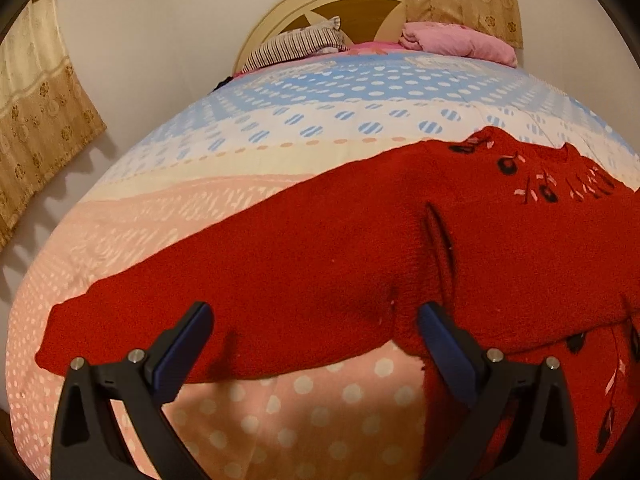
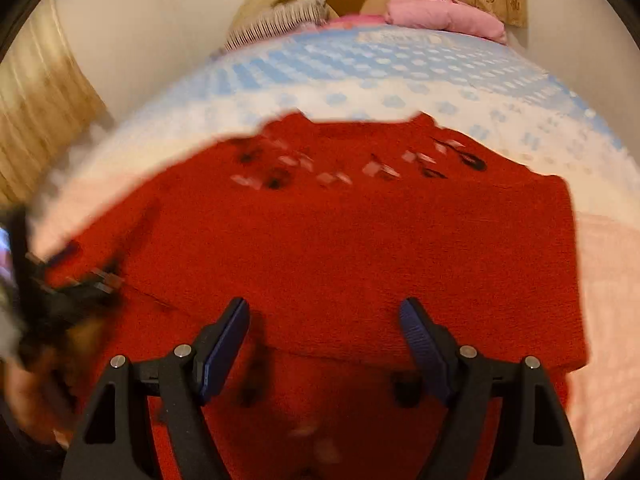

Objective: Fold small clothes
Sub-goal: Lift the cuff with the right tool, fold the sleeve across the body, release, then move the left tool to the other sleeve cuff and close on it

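Note:
A red knitted sweater (image 1: 360, 248) with black and pink embroidery lies flat on the bed, one sleeve stretched out to the left. My left gripper (image 1: 314, 316) hovers open just over that sleeve, its blue-padded fingers astride the sleeve's lower edge near the armpit, nothing pinched. In the right wrist view the same sweater (image 2: 352, 240) fills the middle, its right side folded in to a straight edge. My right gripper (image 2: 324, 312) is open above the sweater's lower body, with only cloth below it. The left gripper (image 2: 76, 280) shows blurred at that view's left edge.
The bed cover (image 1: 248, 128) is dotted, blue at the far end and pink close by. A striped pillow (image 1: 296, 44) and a pink bundle (image 1: 460, 40) lie by the round headboard (image 1: 320, 4). Patterned curtains (image 1: 40, 112) hang at the left and behind the bed.

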Demonstrator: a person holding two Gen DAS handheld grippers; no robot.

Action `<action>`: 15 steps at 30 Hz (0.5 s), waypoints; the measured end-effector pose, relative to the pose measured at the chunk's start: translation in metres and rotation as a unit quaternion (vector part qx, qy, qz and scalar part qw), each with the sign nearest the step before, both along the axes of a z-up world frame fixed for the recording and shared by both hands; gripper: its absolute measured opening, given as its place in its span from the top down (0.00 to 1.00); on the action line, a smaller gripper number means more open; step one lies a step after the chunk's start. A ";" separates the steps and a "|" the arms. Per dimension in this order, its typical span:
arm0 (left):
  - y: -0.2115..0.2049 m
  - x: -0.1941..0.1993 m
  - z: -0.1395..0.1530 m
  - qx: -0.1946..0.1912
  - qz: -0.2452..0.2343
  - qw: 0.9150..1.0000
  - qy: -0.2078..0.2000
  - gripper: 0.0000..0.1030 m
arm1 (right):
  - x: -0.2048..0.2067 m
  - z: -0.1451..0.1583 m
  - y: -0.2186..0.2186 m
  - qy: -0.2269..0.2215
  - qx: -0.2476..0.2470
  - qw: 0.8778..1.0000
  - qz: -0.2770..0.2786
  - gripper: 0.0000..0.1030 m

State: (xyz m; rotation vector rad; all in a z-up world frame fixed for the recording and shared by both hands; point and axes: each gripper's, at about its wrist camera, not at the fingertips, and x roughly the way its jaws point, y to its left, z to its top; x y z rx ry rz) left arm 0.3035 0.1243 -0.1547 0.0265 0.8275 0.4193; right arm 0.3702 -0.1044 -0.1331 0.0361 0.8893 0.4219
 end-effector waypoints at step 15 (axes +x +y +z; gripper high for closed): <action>0.054 -0.052 0.014 -0.122 0.098 0.982 -0.104 0.00 | 0.003 -0.027 0.070 -0.032 -0.059 0.997 0.049 0.23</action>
